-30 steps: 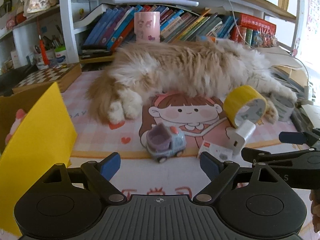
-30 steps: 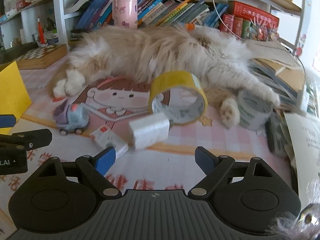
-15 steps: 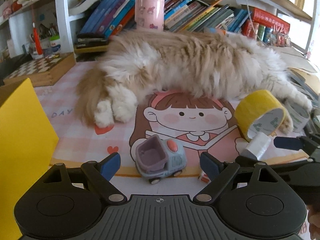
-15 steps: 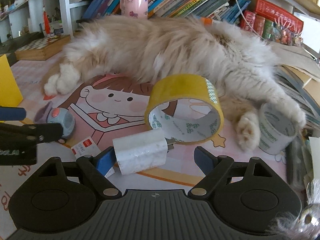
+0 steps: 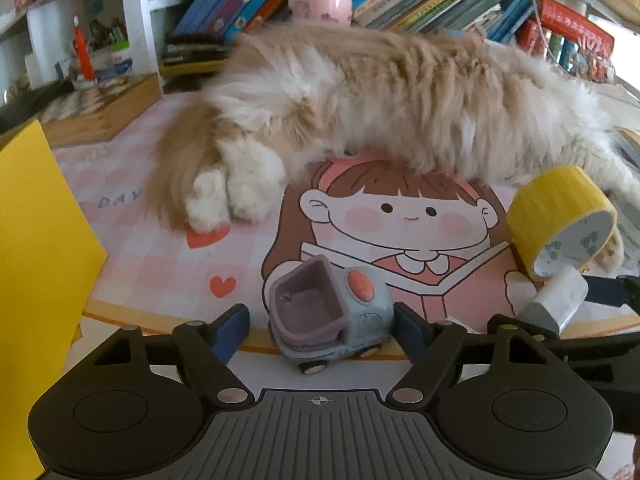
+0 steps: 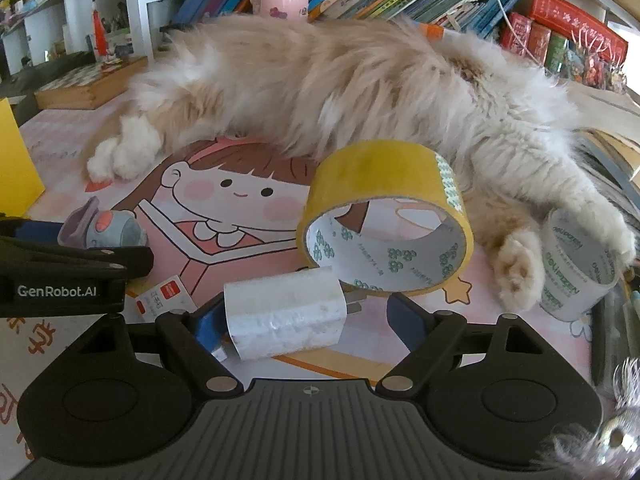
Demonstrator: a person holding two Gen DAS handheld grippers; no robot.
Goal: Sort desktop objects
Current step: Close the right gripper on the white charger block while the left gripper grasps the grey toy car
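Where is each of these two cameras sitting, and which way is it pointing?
Left wrist view: rides on the left claw, looking forward and down over a toy truck between its closing jaws; the right claw's tip shows at the right edge.
Right wrist view: rides on the right claw, facing a white charger between its open jaws; the left claw's arm crosses its left edge.
Both share the truck, charger, yellow tape roll and sleeping cat.

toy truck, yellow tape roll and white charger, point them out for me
toy truck (image 5: 332, 312), left wrist view, on its grey-blue cab side
yellow tape roll (image 6: 376, 174), right wrist view, on its yellow outer band
white charger (image 6: 284, 312), right wrist view, on its broad white face
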